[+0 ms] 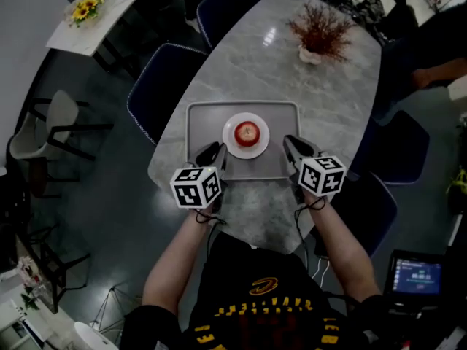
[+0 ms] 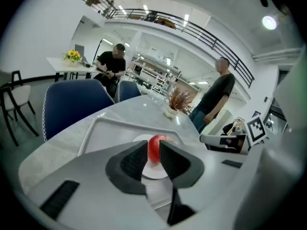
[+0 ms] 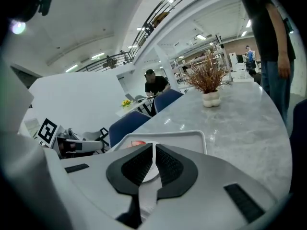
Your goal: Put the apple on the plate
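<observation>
The apple, the only one, sat on the single white plate in the one grey tray on the marble worktop. Two grippers hung at the tray's near edge. The left gripper had its fingers slightly apart and empty. The right gripper had its fingers closed together.

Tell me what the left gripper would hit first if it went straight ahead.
Likely the apple on the plate: it shows straight through the left gripper's slightly parted jaws. Depth is unclear; the plate's rim might come first.
</observation>
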{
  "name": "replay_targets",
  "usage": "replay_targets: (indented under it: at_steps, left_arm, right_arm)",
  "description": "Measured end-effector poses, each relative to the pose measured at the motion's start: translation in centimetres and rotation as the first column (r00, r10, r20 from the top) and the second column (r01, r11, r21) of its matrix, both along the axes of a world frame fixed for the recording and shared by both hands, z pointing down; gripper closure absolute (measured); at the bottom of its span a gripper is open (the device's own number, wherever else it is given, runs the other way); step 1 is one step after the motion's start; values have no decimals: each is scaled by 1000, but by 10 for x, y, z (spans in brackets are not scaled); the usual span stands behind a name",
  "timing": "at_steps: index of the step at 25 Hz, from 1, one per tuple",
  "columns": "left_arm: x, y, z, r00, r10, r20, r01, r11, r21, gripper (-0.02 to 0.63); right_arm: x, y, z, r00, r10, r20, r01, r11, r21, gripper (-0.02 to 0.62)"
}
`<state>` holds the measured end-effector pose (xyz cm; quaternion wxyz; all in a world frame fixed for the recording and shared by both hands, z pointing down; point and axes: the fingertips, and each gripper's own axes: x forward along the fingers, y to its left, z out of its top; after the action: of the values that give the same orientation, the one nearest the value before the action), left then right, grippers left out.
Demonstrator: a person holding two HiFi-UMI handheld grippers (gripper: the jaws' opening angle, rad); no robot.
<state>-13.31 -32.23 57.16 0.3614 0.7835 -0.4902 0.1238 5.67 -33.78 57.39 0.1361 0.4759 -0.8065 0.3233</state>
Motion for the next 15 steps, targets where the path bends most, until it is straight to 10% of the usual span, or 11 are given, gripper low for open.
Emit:
replay_targets:
  at_steps: [15]
  left_arm:
    - [62, 141, -93, 999, 33, 14, -35, 969, 246, 596]
  right_arm:
    - [-10, 126, -91, 964, -216, 153, 186, 964, 189, 589]
